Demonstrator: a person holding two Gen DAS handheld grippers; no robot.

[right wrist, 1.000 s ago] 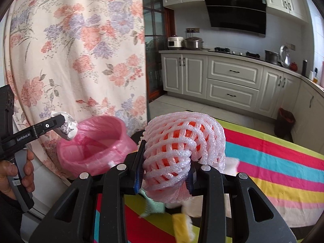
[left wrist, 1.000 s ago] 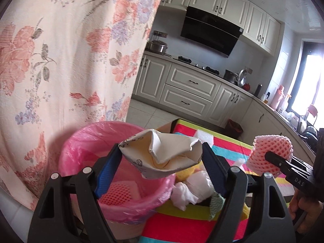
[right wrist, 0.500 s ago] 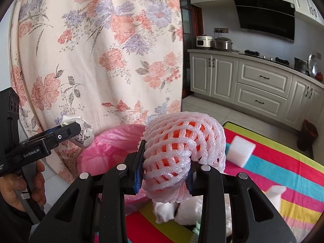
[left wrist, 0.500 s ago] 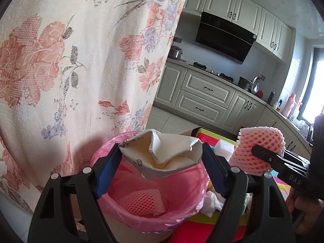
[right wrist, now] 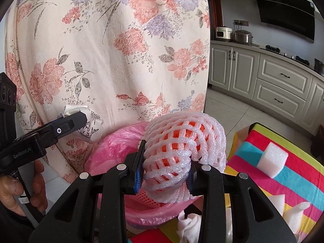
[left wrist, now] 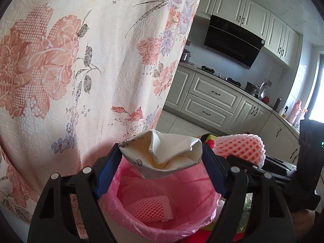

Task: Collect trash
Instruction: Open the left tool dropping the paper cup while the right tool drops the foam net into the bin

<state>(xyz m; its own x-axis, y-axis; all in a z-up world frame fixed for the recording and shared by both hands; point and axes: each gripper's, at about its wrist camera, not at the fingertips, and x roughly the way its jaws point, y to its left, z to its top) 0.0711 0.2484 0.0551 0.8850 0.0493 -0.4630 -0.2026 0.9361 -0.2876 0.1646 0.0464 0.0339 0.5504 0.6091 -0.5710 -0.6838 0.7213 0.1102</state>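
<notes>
A crushed white paper cup [left wrist: 166, 154] hangs over the bin lined with a pink bag [left wrist: 162, 229], with my left gripper [left wrist: 161, 162] shut on it. A pink foam net [left wrist: 149, 210] lies inside the bin. My right gripper [right wrist: 166, 168] has a white-and-orange foam fruit net [right wrist: 182, 151] between its pads, above the bin's near rim [right wrist: 113, 147]. Its jaws are opening, though the pads still press the net. In the right wrist view the cup [right wrist: 91, 129] shows at the left, beyond the bin. The held net [left wrist: 241, 149] shows at the right in the left wrist view.
A floral curtain [left wrist: 81, 70] hangs close behind the bin. The striped tablecloth [right wrist: 293, 182] to the right carries a white foam block [right wrist: 272, 160] and crumpled tissue [right wrist: 188, 224]. Kitchen cabinets [left wrist: 212, 101] line the far wall. A hand [right wrist: 12, 192] grips the left handle.
Both grippers have swung left from the table toward the bin. The cup now hangs over the bin's opening, and the fruit net has come over its rim.
</notes>
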